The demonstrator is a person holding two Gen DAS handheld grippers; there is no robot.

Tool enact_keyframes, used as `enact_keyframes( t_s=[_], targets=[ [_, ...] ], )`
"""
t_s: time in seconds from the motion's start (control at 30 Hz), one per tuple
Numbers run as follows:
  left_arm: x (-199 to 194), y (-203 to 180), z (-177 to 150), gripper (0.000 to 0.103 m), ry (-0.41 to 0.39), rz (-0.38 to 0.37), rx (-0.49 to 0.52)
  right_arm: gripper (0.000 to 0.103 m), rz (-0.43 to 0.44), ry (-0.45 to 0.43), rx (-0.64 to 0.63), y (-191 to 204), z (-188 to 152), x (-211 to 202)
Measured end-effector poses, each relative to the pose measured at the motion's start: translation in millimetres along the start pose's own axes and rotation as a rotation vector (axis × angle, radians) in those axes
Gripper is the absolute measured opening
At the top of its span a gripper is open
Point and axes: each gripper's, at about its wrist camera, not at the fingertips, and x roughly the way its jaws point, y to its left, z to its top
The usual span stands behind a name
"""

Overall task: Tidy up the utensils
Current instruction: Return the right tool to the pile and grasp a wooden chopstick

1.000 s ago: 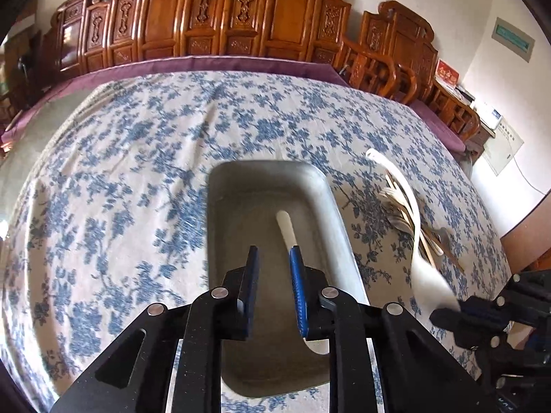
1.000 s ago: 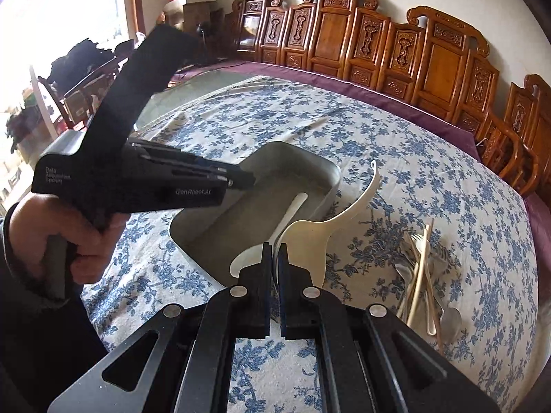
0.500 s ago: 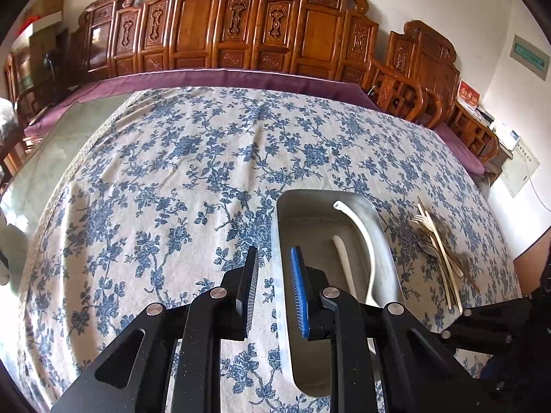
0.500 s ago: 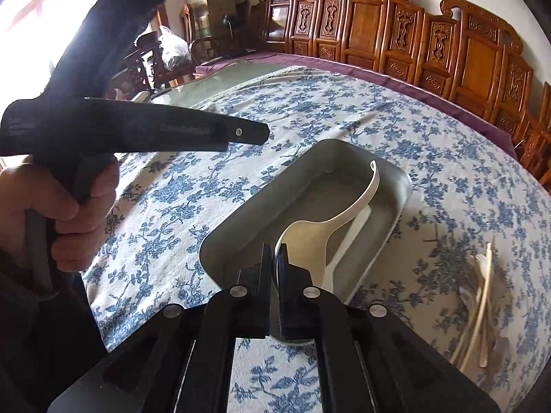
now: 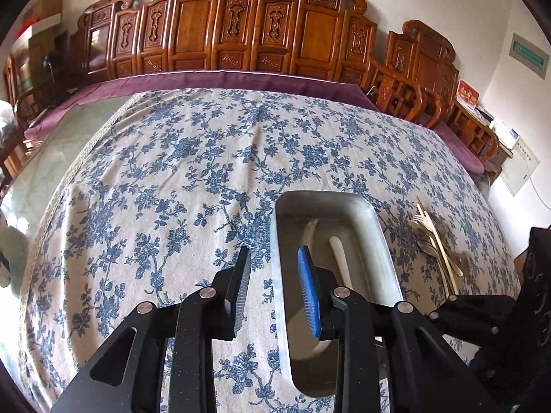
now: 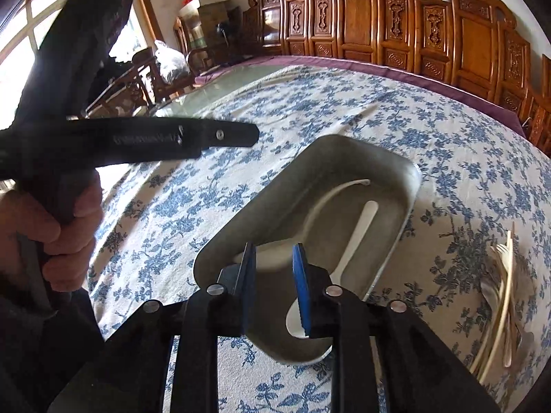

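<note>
Right wrist view: right gripper (image 6: 273, 287) jaws opening, ladle (image 6: 275, 253) dropped into tray (image 6: 344, 151), spoon (image 6: 347, 258) alongside; utensil pile (image 6: 506, 296) right of claw, maybe forks, left.

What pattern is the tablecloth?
Blue floral print on off-white tablecloth; clearest in the left wrist view.

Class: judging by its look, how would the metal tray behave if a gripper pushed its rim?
The tray looks thin, so probably light. It sits flat and wide on the cloth, so it would likely slide or drag it, not tip. The spoons inside might rattle.
</note>
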Motion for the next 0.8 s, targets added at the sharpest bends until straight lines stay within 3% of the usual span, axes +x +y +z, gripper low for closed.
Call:
enact_keyframes(
  t_s=[0.1,0.27,0.37,0.43,0.63,0.8],
  targets=[
    [-1,-9,-2,0.030,-0.003,-0.007,0.016,0.025,-0.031,-0.039,0.011,-7,-1,-26],
    [-5,-33,-7,0.050,-0.013,-0.031,0.049,0.025,-0.153,-0.074,0.039,-34,-17,-72],
    [-7,-47,-10,0.066,-0.020,-0.051,0.070,0.025,-0.250,-0.059,0.072,-64,-36,-91],
    [-8,-57,-13,0.070,-0.025,-0.059,0.083,0.025,-0.315,-0.035,0.104,-88,-51,-99],
    [-10,-83,-21,0.073,-0.036,-0.077,0.107,0.025,-0.394,0.017,0.159,-132,-83,-97],
    [-7,-103,-31,0.073,-0.036,-0.083,0.127,0.021,-0.373,0.038,0.179,-145,-92,-82]
  ],
)
